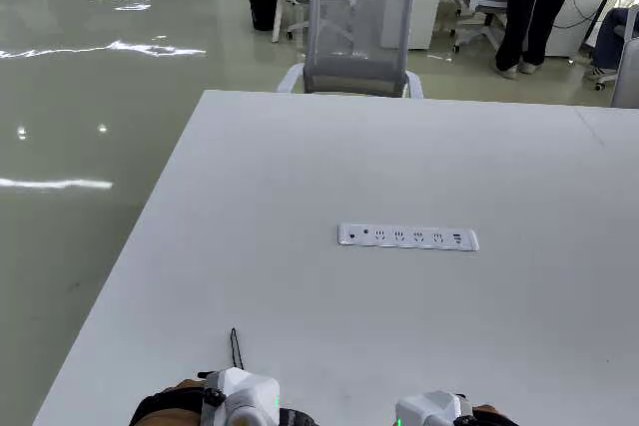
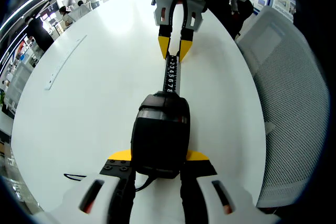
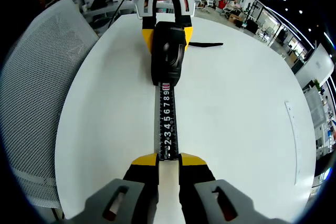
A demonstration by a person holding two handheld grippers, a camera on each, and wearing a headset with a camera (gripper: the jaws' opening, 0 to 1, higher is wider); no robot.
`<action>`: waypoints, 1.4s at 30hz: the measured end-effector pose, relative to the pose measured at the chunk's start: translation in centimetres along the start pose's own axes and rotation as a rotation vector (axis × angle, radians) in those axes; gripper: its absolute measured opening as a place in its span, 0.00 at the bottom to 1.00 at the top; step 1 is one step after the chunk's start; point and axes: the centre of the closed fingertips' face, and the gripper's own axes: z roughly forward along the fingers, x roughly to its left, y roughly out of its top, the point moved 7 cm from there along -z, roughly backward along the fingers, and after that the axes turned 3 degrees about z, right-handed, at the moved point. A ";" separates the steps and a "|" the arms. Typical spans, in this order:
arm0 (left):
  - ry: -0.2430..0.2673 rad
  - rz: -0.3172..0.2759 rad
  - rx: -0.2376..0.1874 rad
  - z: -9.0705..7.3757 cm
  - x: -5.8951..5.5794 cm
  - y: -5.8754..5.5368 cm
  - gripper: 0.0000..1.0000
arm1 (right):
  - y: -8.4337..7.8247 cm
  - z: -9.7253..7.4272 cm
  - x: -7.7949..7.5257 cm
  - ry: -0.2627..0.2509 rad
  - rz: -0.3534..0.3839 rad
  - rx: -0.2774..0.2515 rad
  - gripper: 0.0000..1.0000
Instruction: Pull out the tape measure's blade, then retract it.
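Tape measure (image 2: 160, 135) sits at surface (image 1: 399, 167) edge nearest person, case clamped in left gripper (image 2: 158, 157) jaws. Blade (image 3: 167, 114) out short way, tip pinched in nearly closed right gripper (image 3: 168, 162) jaws. Risk: blade slips from thin pinch, snaps back; case may twist.

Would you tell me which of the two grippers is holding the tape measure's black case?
The left gripper: its jaws clamp the black case, whereas the right gripper pinches only the end of the numbered blade.
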 end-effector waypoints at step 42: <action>0.004 -0.004 -0.003 0.0 0.0 0.0 0.29 | -1.8 -1.0 -0.2 -0.005 0.009 0.023 0.12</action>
